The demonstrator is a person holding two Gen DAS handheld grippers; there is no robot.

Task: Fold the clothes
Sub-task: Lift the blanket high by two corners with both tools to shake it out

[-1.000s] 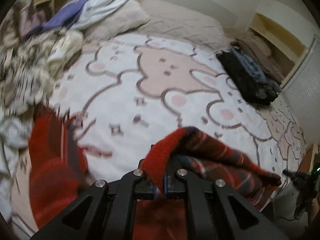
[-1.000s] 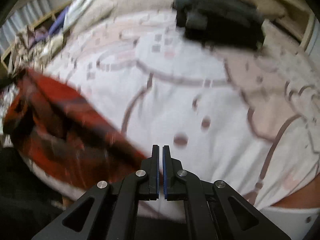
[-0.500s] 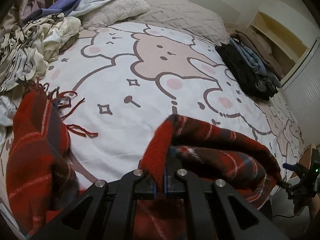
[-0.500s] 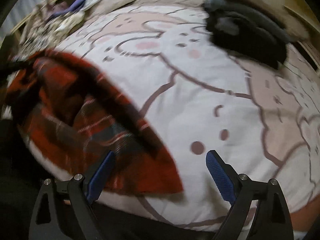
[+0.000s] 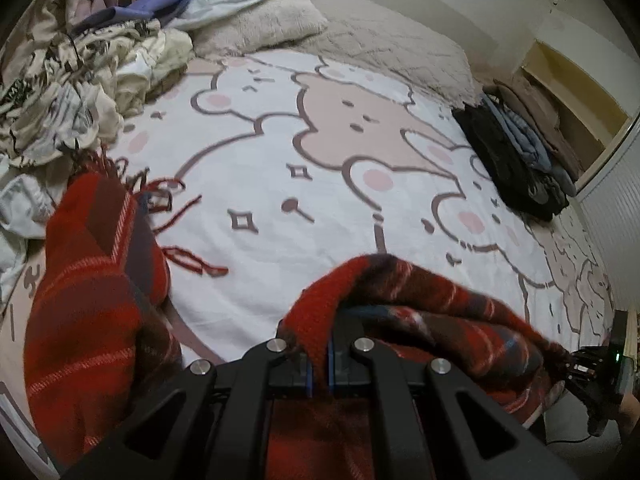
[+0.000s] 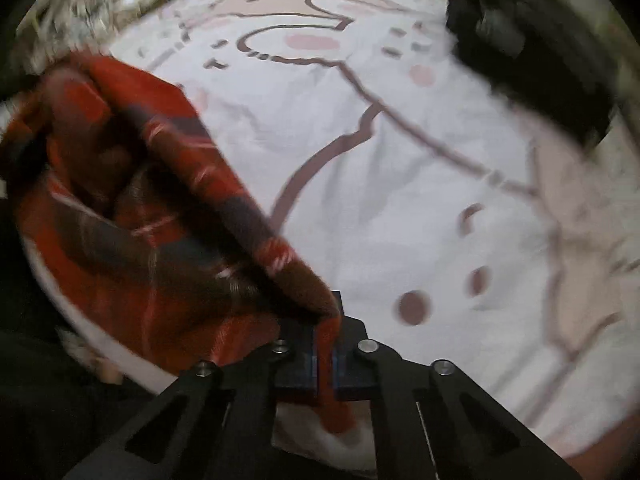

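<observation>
A: Nearest the lens, what does each claw hold?

B: The left gripper (image 5: 320, 364) is clamped on a thick fold of the red plaid scarf (image 5: 420, 312), a fuzzy woven wool with dark and pale stripes. The right gripper (image 6: 327, 354) is pinched on another edge of the same cloth, a narrow red tab standing between its blue pads. Half a second ago the right jaws stood wide apart and clear of the cloth; a second ago they were together and empty.

A: Where does the cloth lie?

B: It is draped along the near edge of the bed sheet (image 5: 320, 184), sagging between the two grips. Its far end rises in a hump at the left, where the fringe (image 5: 176, 216) of loose red strands trails onto the sheet. That end has kept its place.

A: And the room beyond?

B: The sheet, smooth white cotton printed with pink bears in brown outline, lies bare across the middle. A rumpled heap of pale clothes (image 5: 60, 92) borders it at the far left, a folded stack of dark garments (image 5: 516, 160) at the far right, and a fluffy beige pillow (image 5: 260, 24) lies at the head. The right wrist view is motion-blurred.
</observation>
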